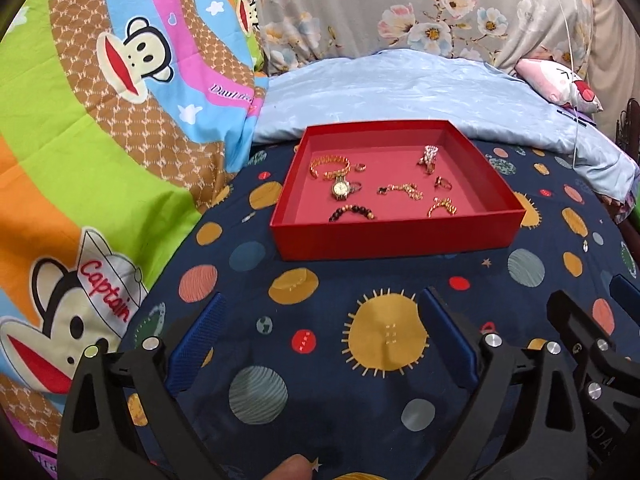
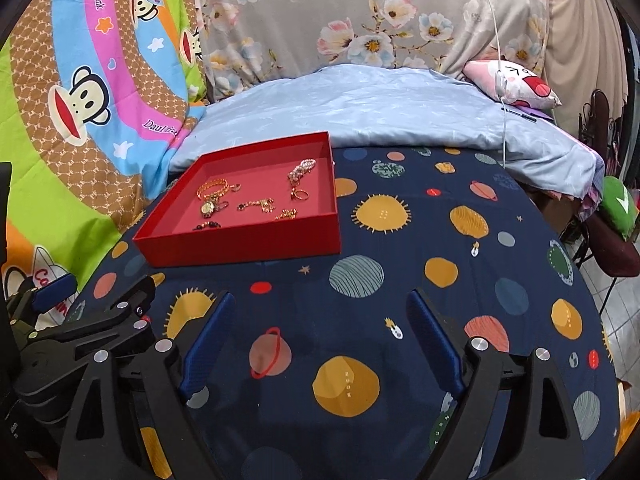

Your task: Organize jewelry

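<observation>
A red tray [image 1: 396, 236] stands on the planet-print cloth and holds several pieces of jewelry: a gold bangle [image 1: 330, 164], a watch [image 1: 341, 189], a dark bead bracelet [image 1: 352, 213], a gold chain [image 1: 400, 190], a pearl piece [image 1: 429, 156] and rings. The tray shows at the left in the right wrist view [image 2: 244, 246]. My left gripper [image 1: 322, 300] is open and empty, short of the tray's front wall. My right gripper [image 2: 322, 300] is open and empty, to the right of and nearer than the tray.
A light blue folded blanket [image 1: 400, 88] lies behind the tray. A monkey-print sheet [image 1: 100, 120] rises at the left. A pink pillow [image 2: 516, 80] and a white cable [image 2: 500, 60] are at the back right. The cloth's edge drops off at right [image 2: 600, 280].
</observation>
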The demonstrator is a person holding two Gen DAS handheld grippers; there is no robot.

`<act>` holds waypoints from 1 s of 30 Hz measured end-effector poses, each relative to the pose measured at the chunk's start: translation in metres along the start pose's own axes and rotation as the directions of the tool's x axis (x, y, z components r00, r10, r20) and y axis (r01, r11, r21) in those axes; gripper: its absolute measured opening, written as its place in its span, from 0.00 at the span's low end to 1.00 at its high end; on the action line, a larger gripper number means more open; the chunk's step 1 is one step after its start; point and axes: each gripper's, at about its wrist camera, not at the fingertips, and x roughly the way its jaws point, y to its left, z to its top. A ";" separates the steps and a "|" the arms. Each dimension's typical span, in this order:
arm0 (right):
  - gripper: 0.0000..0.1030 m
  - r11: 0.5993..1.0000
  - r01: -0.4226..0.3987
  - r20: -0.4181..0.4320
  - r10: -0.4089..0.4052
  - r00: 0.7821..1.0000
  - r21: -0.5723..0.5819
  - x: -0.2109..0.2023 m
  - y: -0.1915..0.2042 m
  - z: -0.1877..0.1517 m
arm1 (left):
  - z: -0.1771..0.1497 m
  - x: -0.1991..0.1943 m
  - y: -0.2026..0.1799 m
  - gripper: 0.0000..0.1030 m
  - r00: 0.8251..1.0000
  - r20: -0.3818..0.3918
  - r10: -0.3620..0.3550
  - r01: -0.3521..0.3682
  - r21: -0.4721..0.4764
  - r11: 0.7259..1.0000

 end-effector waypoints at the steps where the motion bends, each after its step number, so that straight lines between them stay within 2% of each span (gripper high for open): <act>1: 0.83 1.000 0.004 -0.001 -0.004 1.000 -0.004 0.001 0.001 -0.002 | -0.002 0.001 0.001 0.91 1.000 -0.004 -0.003 0.003 -0.006 1.000; 11: 0.83 1.000 0.012 -0.014 -0.013 1.000 -0.018 0.010 0.005 -0.013 | -0.012 0.010 0.002 0.91 1.000 0.000 0.026 -0.026 -0.004 1.000; 30: 0.83 1.000 0.012 -0.012 -0.012 1.000 -0.021 0.014 0.009 -0.016 | -0.020 0.012 0.006 0.91 0.999 0.035 0.007 -0.005 -0.039 0.999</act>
